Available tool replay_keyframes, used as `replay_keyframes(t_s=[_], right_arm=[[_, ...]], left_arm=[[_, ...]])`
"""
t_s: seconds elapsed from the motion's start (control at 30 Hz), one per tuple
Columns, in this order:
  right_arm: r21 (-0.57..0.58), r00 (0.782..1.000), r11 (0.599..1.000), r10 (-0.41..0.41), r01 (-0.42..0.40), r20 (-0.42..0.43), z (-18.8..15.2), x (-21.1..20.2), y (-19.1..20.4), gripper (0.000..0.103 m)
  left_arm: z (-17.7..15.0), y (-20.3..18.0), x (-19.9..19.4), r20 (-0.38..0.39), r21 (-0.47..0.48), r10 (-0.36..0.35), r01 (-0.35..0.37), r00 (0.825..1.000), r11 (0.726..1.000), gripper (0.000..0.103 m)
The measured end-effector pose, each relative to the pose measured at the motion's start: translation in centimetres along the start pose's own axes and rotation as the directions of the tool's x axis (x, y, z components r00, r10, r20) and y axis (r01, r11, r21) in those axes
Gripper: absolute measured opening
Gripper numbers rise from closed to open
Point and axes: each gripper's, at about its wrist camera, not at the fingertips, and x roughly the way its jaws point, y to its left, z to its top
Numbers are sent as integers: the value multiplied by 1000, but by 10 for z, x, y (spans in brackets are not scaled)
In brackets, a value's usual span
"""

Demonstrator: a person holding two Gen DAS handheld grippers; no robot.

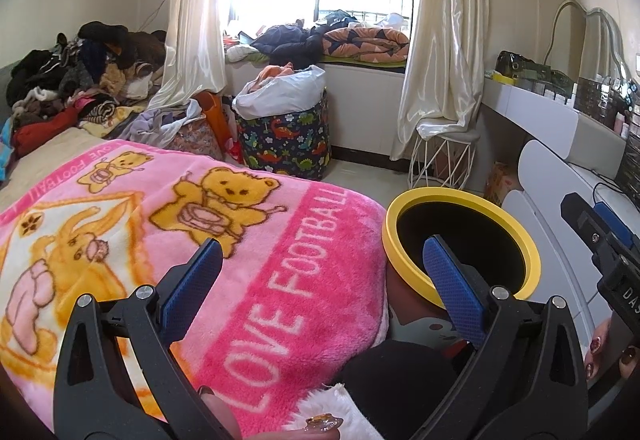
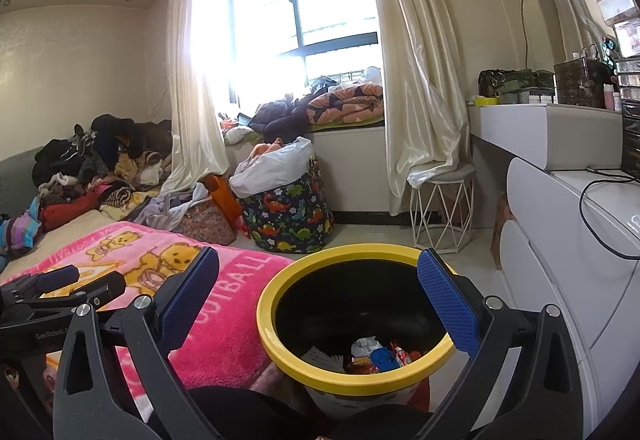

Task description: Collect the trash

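Observation:
A round bin with a yellow rim (image 2: 362, 376) stands on the floor beside the bed; it also shows in the left wrist view (image 1: 416, 276). Inside it lie crumpled paper and coloured wrappers (image 2: 376, 354). My right gripper (image 2: 320, 284) is open and empty, held above the bin's mouth. My left gripper (image 1: 324, 272) is open and empty, over the edge of the pink bear blanket (image 1: 240, 260), with its right finger in front of the bin. Each gripper shows at the edge of the other's view: the right gripper (image 1: 600, 236), the left gripper (image 2: 60, 288).
The pink blanket (image 2: 224, 304) covers the bed on the left. A pile of clothes (image 1: 80, 79) lies at the bed's far end. A dinosaur-print basket (image 2: 288, 215) and a white wire stool (image 2: 440, 211) stand by the window. White drawers (image 2: 560, 280) are on the right.

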Motion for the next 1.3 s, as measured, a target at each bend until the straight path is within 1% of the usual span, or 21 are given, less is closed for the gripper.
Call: replay_keyframes(t_s=[0.7,0.8,0.9,0.93,0.97,1.0,1.03,1.07,1.1,1.13,1.17,1.2,1.23,1.27,1.3], right_arm=[[4,1000,1000,-1,1,1,0,-1,0,97],[-9,1000,1000,2,-2,12,2,-2,5,97],[-14,999,999,43,-43,5,11,4,16,97],[-20,998,998,67,-67,5,14,7,23,97],[-25,996,995,92,-92,-1,18,9,30,97],[-43,988,987,156,-157,-21,24,16,46,97],[-56,980,978,197,-199,-38,27,21,59,97],[-77,960,958,270,-276,-72,32,30,84,97],[-93,934,932,342,-352,-107,35,37,109,97],[-108,896,895,415,-433,-156,37,45,139,97],[-120,866,866,458,-486,-202,37,49,161,97],[-133,802,807,526,-575,-282,32,57,199,97],[-128,720,733,592,-668,-363,23,64,240,97],[-121,638,666,623,-736,-453,9,69,282,97],[-113,581,624,626,-773,-520,-4,72,311,97]], left_arm=[[5,-2,0,11,-6,4,-4,1000,1000,92],[10,-1,1,20,-14,37,-37,999,999,92],[14,9,2,6,-45,52,-52,999,998,92],[14,17,1,1,-59,62,-61,998,996,92],[14,32,0,-12,-88,84,-85,996,992,92],[14,46,-1,-25,-112,105,-107,994,988,92],[11,59,-3,-38,-134,133,-137,990,982,92],[8,82,-6,-63,-168,188,-196,980,966,92],[5,103,-9,-85,-196,237,-249,968,948,92],[-2,137,-16,-121,-241,317,-338,941,910,92],[-9,160,-22,-145,-269,368,-394,919,879,92],[-20,192,-32,-185,-304,447,-483,875,821,92],[-32,222,-42,-239,-329,519,-571,821,752,92],[-44,245,-52,-281,-348,564,-630,777,694,92],[-62,275,-67,-334,-371,623,-706,708,603,92]])
